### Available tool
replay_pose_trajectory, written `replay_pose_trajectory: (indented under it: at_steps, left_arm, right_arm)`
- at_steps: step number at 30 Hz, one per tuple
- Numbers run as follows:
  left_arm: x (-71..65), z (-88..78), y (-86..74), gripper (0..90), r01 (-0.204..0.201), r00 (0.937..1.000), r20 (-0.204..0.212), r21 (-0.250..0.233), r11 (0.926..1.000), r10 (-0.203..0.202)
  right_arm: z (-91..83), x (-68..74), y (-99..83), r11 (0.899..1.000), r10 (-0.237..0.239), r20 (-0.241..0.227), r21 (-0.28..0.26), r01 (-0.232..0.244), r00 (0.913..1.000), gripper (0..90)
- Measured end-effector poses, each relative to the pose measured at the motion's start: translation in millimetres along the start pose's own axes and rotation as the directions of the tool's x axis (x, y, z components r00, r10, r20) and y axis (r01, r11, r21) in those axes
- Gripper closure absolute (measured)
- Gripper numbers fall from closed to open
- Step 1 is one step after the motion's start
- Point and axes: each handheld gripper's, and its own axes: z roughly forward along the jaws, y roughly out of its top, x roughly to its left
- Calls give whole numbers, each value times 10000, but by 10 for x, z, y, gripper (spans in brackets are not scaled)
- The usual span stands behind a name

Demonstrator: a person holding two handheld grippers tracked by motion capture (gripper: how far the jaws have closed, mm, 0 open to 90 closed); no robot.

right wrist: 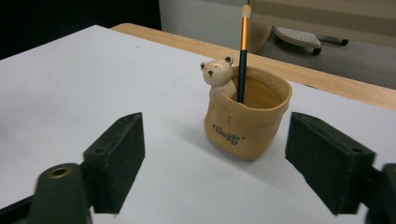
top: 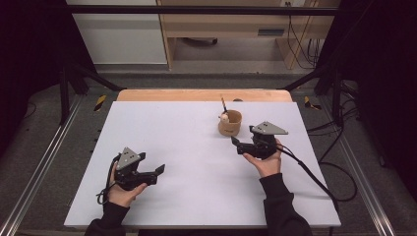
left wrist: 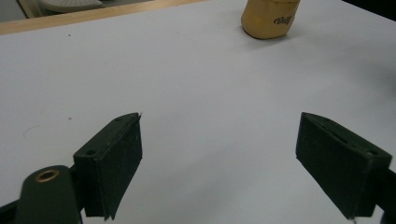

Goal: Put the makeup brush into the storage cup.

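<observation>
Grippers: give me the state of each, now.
Left gripper: open, holding nothing.
Right gripper: open, holding nothing; the bear-shaped pen holder stands beyond its jaws, untouched.

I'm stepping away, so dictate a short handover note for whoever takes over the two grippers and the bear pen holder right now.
Left gripper: open, holding nothing, over bare white table.
Right gripper: open, nothing between its jaws, just short of the pen holder.
Pen holder: upright, far right part of the table, small bear on its rim.
Done: the pen stands in the holder.
Left: nothing obvious; check the pen sits steady.
</observation>
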Motion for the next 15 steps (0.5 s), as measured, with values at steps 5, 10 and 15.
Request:
replay_pose_trajectory:
  at_steps: [5,10,15]
  left_arm:
    - [9,-7,-1,141,18,10000,-13,9,10000,-18]
    - [18,-16,-3,139,73,10000,-51,-39,10000,-74]
    - [30,-24,-8,135,81,9999,-76,-27,10000,-82]
  right_arm:
    - [-150,44,-46,9999,-74,-218,-128,72,9997,131]
    - [-300,62,-100,9999,-156,-355,-37,155,9992,95]
    - [-450,43,-167,9998,-105,-440,-189,97,9990,83]
